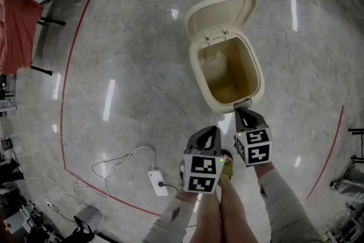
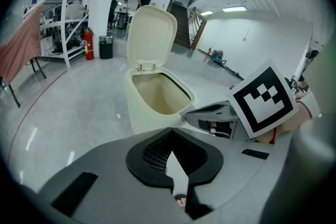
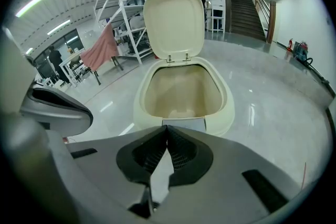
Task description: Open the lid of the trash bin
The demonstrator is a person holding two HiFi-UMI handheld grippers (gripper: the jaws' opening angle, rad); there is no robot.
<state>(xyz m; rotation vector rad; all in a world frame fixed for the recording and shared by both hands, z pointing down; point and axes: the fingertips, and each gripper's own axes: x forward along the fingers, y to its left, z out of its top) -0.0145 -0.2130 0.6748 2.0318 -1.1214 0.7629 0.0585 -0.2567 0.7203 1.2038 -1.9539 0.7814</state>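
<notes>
The right gripper [image 1: 245, 115] is clenched on nothing, its tips right at the grey tab [image 1: 243, 103] on the near rim of the trash bin [image 1: 198, 68]; I cannot tell if they touch. The left gripper [image 1: 209, 138], also closed and empty, hangs at its 8 o'clock, clear of the bin. The bin stands on the floor at 12 o'clock, with its lid [image 1: 220, 13] upright at the far end. If the tab works the lid, letting go could drop it shut, and a hard shove could skid the bin.

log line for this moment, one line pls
lid: open, raised | trash bin: upright | left gripper: shut, empty, short of bin | right gripper: shut, empty, tips by bin front
</notes>
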